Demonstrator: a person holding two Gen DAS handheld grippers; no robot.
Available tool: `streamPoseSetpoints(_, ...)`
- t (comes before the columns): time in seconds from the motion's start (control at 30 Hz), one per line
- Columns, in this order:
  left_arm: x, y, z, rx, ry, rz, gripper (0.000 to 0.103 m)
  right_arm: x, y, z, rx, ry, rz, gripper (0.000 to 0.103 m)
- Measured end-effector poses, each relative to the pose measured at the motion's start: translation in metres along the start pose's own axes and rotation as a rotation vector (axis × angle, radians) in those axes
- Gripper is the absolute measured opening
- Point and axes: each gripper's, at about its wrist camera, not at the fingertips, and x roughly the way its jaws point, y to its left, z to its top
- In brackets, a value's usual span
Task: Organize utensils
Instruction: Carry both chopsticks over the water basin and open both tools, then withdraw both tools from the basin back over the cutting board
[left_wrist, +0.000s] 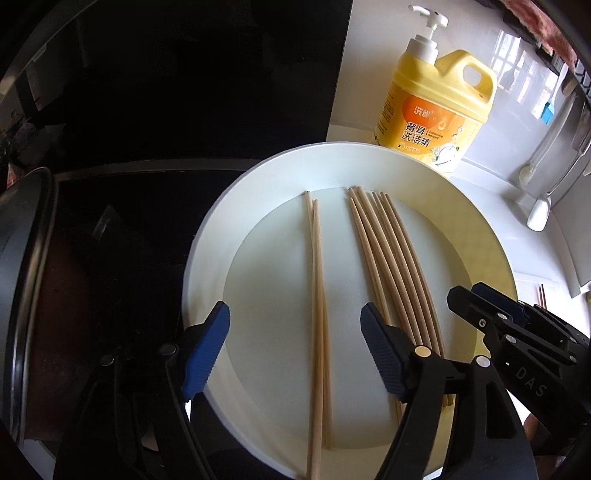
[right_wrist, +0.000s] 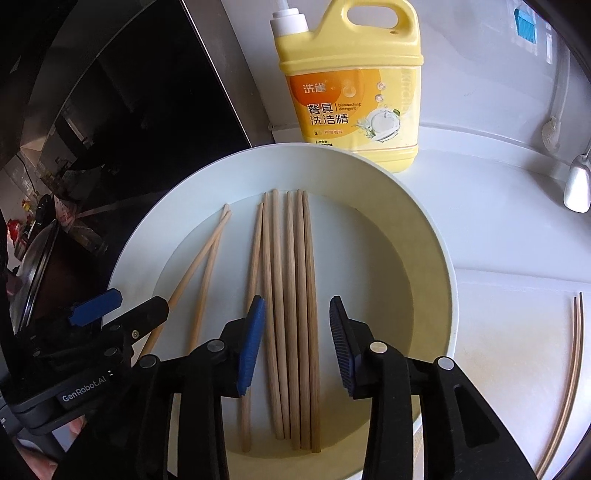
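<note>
The left tool (left_wrist: 295, 354), spread wide, straddles a chopstick pair (left_wrist: 318, 314) lying lengthwise away on the plate (left_wrist: 207, 258). The right tool (right_wrist: 297, 343), also spread, straddles the bundle (right_wrist: 291, 314) just beside.

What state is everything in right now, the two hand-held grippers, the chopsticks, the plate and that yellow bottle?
Left hand-held gripper: open, empty, straddling the separated pair.
Right hand-held gripper: open, empty, over the bundle.
Separated pair of chopsticks: flat on the plate, lying apart from the bundle.
Bundle of chopsticks: flat, side by side on the plate.
Plate: upright on the counter, holding chopsticks.
Detergent bottle: standing upright behind the plate, pump top fitted.
</note>
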Motion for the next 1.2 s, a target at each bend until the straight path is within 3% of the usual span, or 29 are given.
streamPoseSetpoints(0.27, -0.014, 0.004, -0.001, 0.009, -0.019, 0.014, 0.076, -0.021, 0.001, -0.007, -0.027, -0.039, -0.007, 0.052)
streamPoseSetpoints(0.6, -0.029, 0.004, 0.0, 0.035, -0.041, 0.006, 0.078, -0.042, -0.001, -0.016, -0.042, -0.075, -0.015, 0.058)
streamPoseSetpoints(0.9, -0.038, -0.001, 0.003, 0.076, -0.052, -0.017, 0.078, -0.07, -0.022, -0.018, 0.032, -0.155, -0.054, 0.06)
streamPoseSetpoints(1.2, -0.048, -0.026, 0.0, 0.163, -0.077, -0.049, 0.08, -0.104, -0.065, -0.048, 0.175, -0.23, -0.133, 0.06)
